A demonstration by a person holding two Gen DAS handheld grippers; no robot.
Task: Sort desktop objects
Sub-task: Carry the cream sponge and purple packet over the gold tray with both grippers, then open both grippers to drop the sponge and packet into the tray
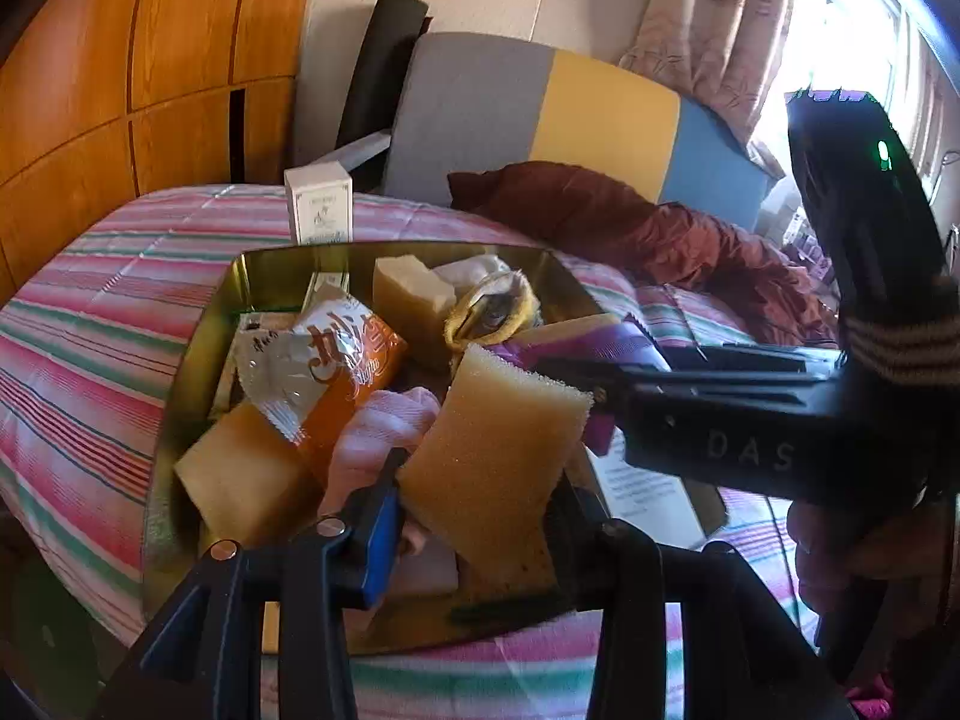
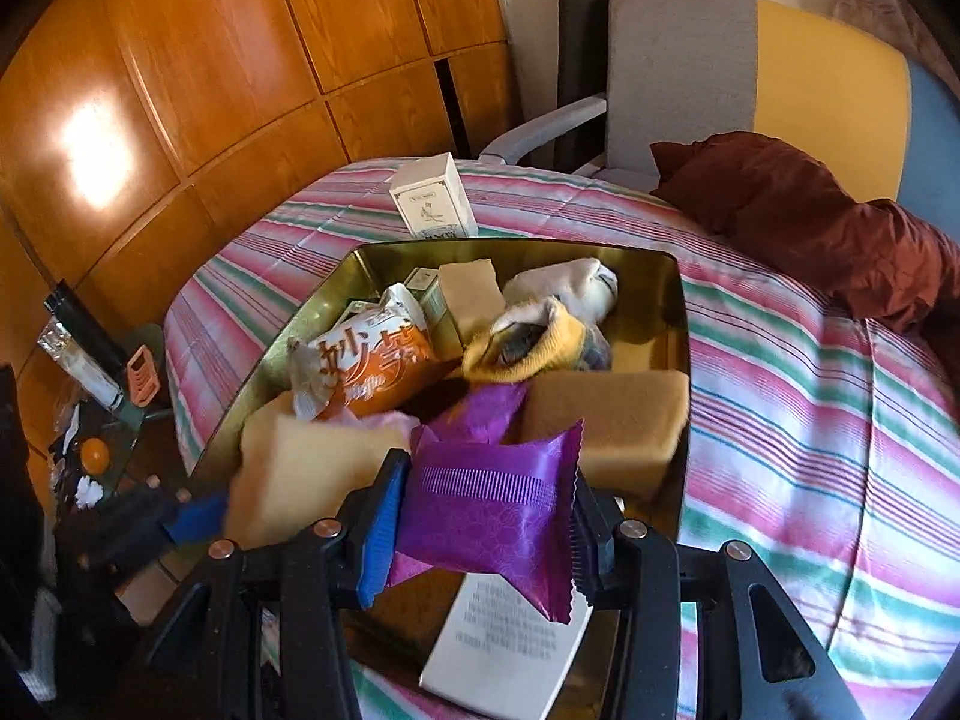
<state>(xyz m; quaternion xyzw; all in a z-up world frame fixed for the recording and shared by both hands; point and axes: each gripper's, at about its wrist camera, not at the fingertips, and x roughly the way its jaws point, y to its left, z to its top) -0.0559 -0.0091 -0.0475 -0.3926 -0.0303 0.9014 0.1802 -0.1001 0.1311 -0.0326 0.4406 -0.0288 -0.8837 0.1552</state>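
At the far left of the right wrist view, a low side stand (image 2: 135, 414) carries small clutter, among it an orange fruit (image 2: 95, 454). The striped bedspread (image 2: 810, 396) covers the bed, and on it sits a gold tin tray (image 1: 180, 420) crowded with things. Inside the tray, from the left, lie a yellow sponge block (image 1: 240, 474), an orange snack bag (image 1: 336, 366), a pink cloth (image 1: 378, 438), a pale sponge (image 1: 411, 294) further back and a yellow-edged sock (image 1: 492, 312). A white carton (image 1: 318, 201) stands upright on the bed just behind the tray's far rim.

The left hand-held gripper (image 1: 480, 492) is clamped on a tan sponge (image 1: 498, 444), which is held up above the tray's contents near the front edge. To its right, the right hand-held gripper (image 2: 486, 534) grips a purple foil packet (image 2: 492, 504) between its blue pad and black toothed pad, over the near right part of the tray. A large tan sponge (image 2: 606, 426) lies in the tray just beyond the packet, and a white printed leaflet (image 2: 504, 642) lies under it at the tray's near edge. Further right, a rust-red garment (image 2: 810, 222) is heaped on the bed against a grey, yellow and blue chair back (image 2: 780, 78)
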